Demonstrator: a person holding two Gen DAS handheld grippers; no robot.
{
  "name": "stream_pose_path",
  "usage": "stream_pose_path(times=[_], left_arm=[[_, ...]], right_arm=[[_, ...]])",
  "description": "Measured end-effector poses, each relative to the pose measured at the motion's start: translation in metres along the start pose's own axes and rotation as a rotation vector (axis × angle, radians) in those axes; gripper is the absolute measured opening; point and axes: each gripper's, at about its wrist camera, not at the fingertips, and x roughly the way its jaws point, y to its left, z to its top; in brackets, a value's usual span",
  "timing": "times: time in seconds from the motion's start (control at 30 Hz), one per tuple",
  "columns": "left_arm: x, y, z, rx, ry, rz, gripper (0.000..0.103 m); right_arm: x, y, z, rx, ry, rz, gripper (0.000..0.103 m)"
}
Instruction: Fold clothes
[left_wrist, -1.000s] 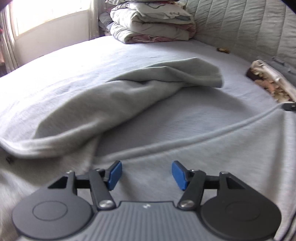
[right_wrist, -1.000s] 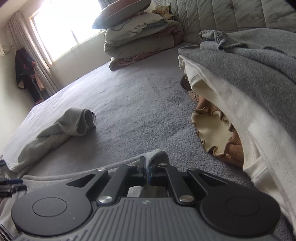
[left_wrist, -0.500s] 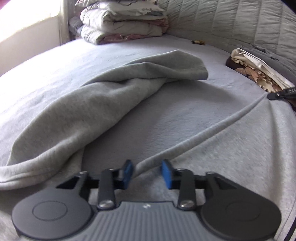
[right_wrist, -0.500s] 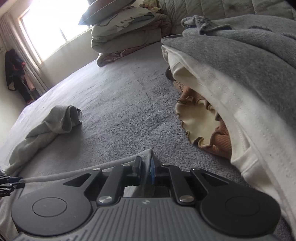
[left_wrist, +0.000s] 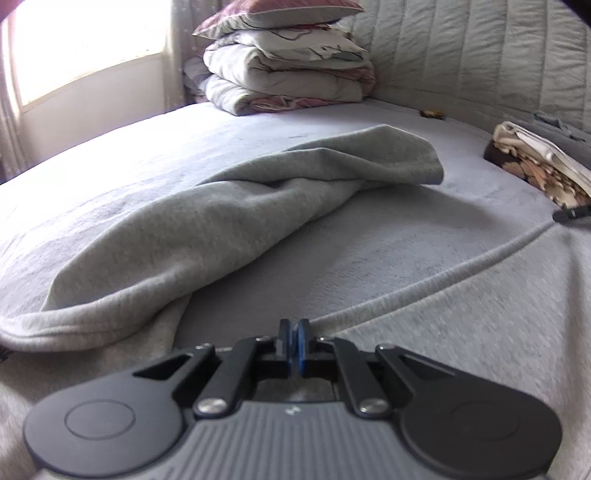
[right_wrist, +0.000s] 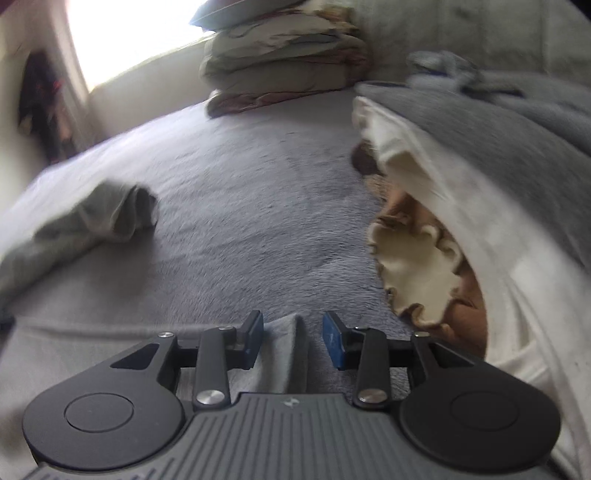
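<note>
The left gripper (left_wrist: 294, 345) is clenched, its blue pads pressed together on the ribbed edge of the grey garment (left_wrist: 461, 332), which is spread flat on the bed (left_wrist: 369, 240) under and around it. From the pinch point, the ribbed edge (left_wrist: 443, 275) is seen running ahead and to the right, up to a dark tip at the far right of the view. Ahead and to the left of this gripper, a sleeve (left_wrist: 221, 221) of the garment is bunched in a long, rumpled roll, its cuff end furthest away. A stack of bedding (left_wrist: 288, 74) is seen far ahead, against the quilted headboard (left_wrist: 480, 55).

The right gripper (right_wrist: 293, 341) is released, its jaws standing apart. A corner of the garment (right_wrist: 284, 354) is seen rising between the pads; whether either pad touches it cannot be told. To the right of this gripper, close by, a pile of clothes (right_wrist: 461, 184) is stacked: a grey layer on top, a white one below, and a frilled cream and tan piece at the bottom. Ahead and to the left, the rolled sleeve is seen lying on the bed, blurred.
</note>
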Motion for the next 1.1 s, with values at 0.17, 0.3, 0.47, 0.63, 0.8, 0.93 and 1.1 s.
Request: stream_pose_path(times=[0.17, 0.3, 0.47, 0.63, 0.8, 0.93, 1.1], left_arm=[[-0.005, -0.005, 0.005, -0.034, -0.069, 0.066, 0.002], [-0.009, -0.009, 0.008, -0.06, -0.125, 0.119, 0.002], [0.003, -0.012, 0.012, -0.097, -0.14, 0.183, 0.002], [0.03, 0.001, 0.004, -0.205, -0.062, 0.26, 0.0], [0.024, 0.022, 0.003, -0.328, -0.064, 0.183, 0.003], [0.003, 0.022, 0.007, -0.33, -0.043, 0.123, 0.023], [-0.047, 0.01, 0.004, -0.255, -0.054, -0.054, 0.046]], right_arm=[[-0.008, 0.021, 0.001, -0.148, -0.042, -0.06, 0.007], [-0.018, 0.03, 0.011, -0.184, -0.132, -0.133, 0.006], [-0.002, 0.04, 0.019, -0.234, -0.138, -0.204, 0.006], [0.024, 0.037, 0.015, -0.239, -0.051, -0.234, 0.006], [0.026, 0.04, 0.013, -0.273, -0.053, -0.278, 0.021], [0.007, 0.039, 0.018, -0.212, -0.045, -0.324, 0.043], [-0.035, 0.038, 0.013, -0.144, 0.018, -0.27, 0.057]])
